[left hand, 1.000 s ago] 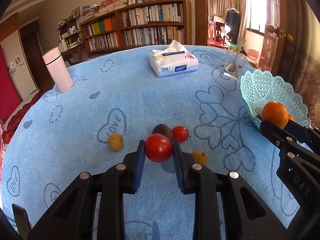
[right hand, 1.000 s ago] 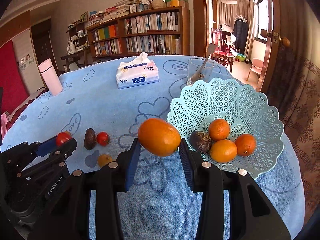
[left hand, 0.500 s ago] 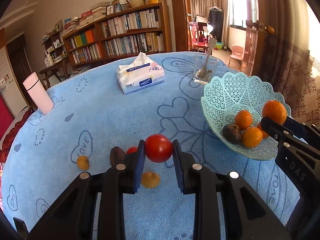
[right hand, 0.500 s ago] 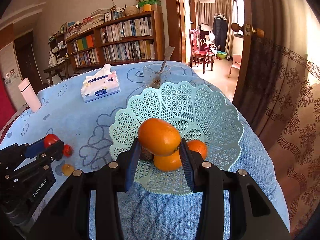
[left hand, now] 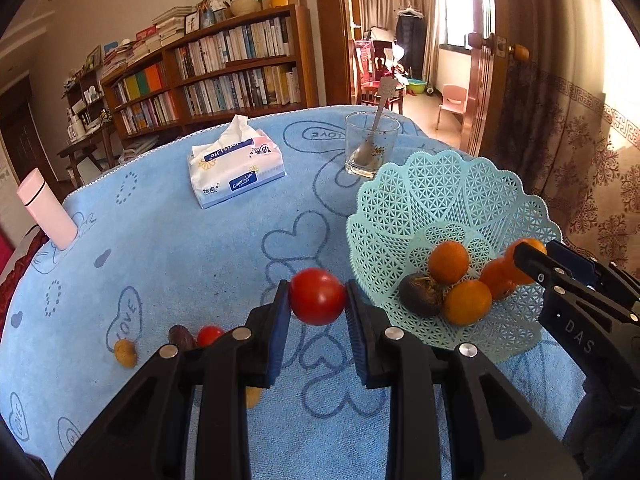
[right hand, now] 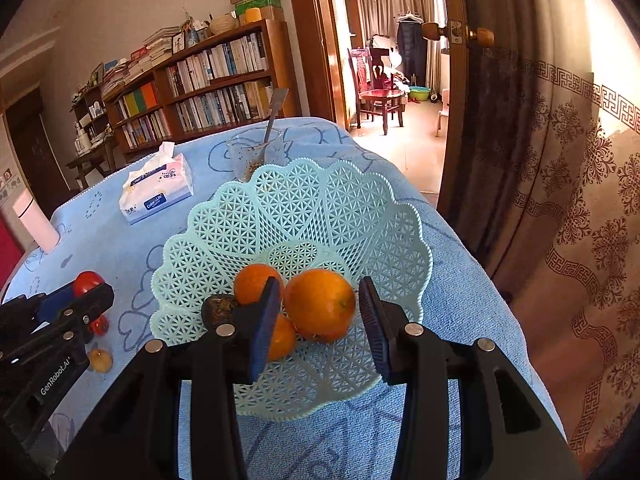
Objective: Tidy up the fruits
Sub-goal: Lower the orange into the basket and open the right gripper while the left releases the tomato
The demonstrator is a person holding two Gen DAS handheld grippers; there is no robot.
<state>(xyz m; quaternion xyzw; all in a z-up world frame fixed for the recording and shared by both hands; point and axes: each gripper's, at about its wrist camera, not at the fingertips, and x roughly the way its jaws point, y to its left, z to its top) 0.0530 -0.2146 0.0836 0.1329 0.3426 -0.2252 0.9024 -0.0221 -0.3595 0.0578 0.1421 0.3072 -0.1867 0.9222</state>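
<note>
Right wrist view showed the right gripper [right hand: 318, 308] loosening around a round orange [right hand: 320, 305] over the mint plastic lattice basket [right hand: 400, 240]; best to let go low. The left gripper [left hand: 317, 298] pinched a red tomato [left hand: 317, 296].

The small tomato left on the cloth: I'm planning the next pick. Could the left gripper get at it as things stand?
Probably not yet. The left gripper is shut on the big tomato, so its jaws are full. The small tomato lies uncovered on the blue cloth beside a dark fruit.
</note>
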